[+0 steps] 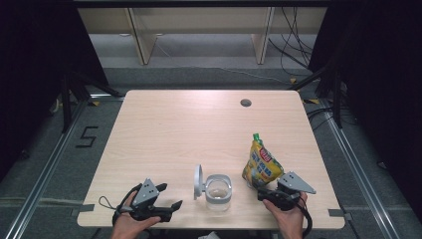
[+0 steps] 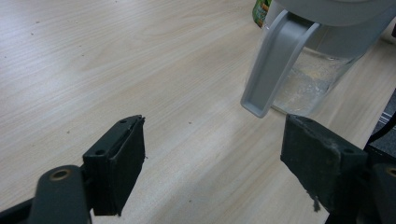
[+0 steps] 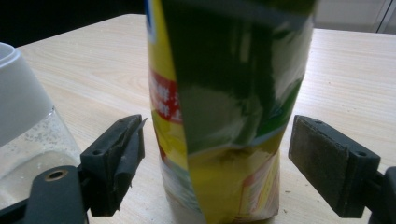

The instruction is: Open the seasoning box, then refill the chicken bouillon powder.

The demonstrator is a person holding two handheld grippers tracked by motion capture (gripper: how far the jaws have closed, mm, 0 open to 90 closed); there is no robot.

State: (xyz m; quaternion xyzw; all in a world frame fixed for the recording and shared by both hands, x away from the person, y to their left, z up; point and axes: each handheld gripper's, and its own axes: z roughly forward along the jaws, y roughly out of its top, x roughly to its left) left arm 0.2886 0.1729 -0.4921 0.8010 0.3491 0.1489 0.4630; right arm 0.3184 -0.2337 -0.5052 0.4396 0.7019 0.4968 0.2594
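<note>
The counter [image 1: 174,124] is pale wood, and everything sits near its front edge, close to me. The pouch [image 1: 261,164], yellow and green with a green cap, stands upright right of centre. My right gripper [image 1: 266,193] is at its base with the jaws spread wide, one on each side of the pouch; in the right gripper view neither pad touches it. Just left of the pouch stands the jar [image 1: 218,191], clear with a grey rim, its lid [image 1: 198,181] flipped up on the left side. My left gripper [image 1: 169,196] rests low on the counter left of the jar, jaws wide apart and holding nothing.
</note>
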